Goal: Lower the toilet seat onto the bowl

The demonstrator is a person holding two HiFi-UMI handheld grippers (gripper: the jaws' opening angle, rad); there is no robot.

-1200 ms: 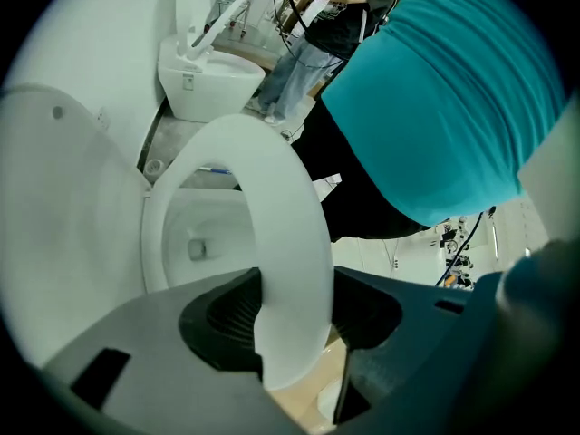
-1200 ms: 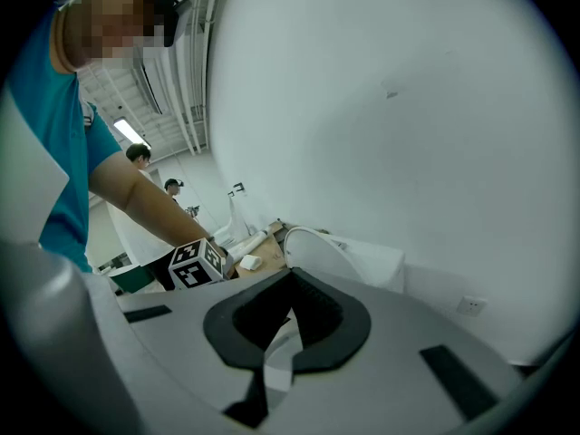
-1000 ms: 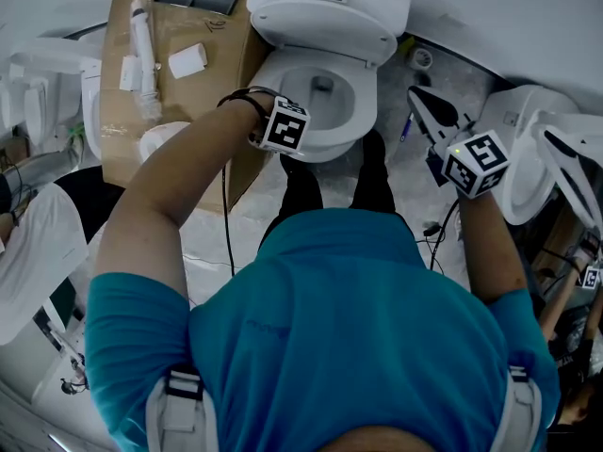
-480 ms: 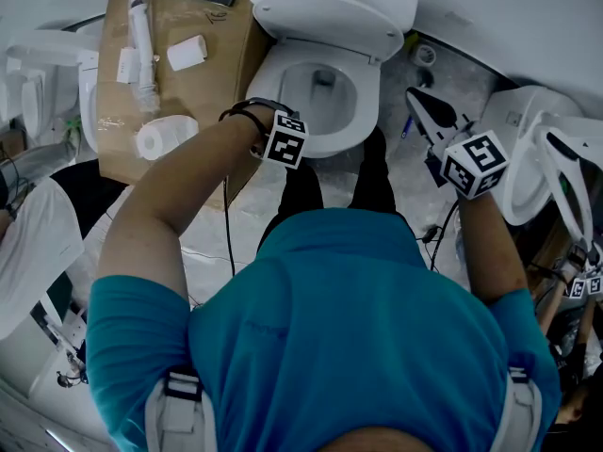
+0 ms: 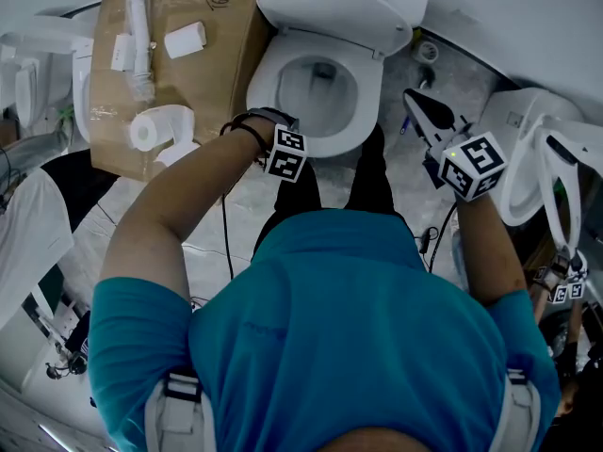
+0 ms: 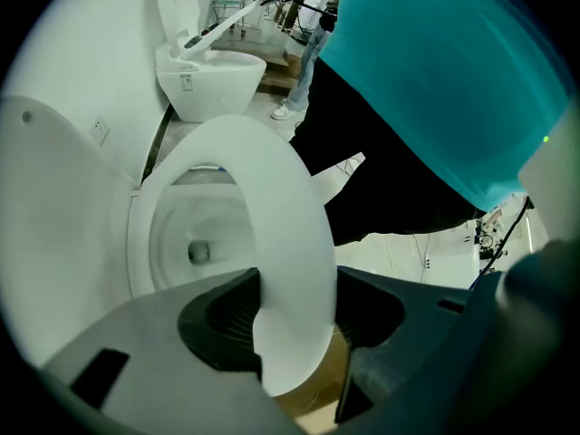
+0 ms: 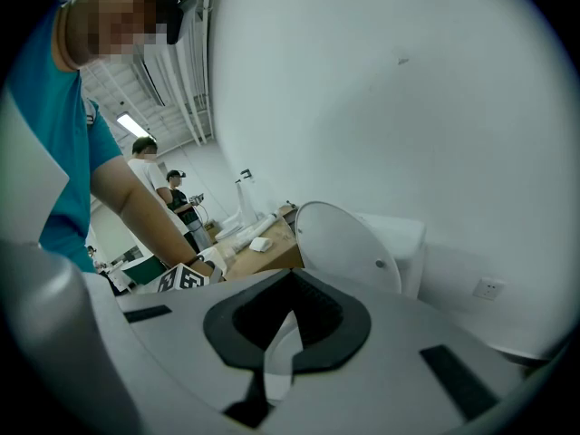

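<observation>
1. A person in a teal shirt stands over a white ceramic toilet bowl (image 5: 316,88). Its white plastic lid (image 5: 339,8) is upright against the cistern.
2. The white oval plastic toilet seat (image 6: 290,216) lies low over the bowl, close to level. Whether it already touches the rim cannot be told.
3. The left gripper (image 6: 294,333) points steeply down at the front of the seat. Its fingers are partway apart and clamp the seat's front edge between them.
4. The right gripper (image 7: 276,352) hangs well to the right of the bowl. Its fingers are drawn in to a narrow slit and hold nothing.
5. The step in hand appears to be the last stretch of lowering.
6. To do it well, keep the grip on the front edge and ease the seat down slowly along its hinge arc.
7. Keep the lower finger from being trapped between seat and rim.
8. Let go only once the seat sits flat, so it does not slam.
</observation>
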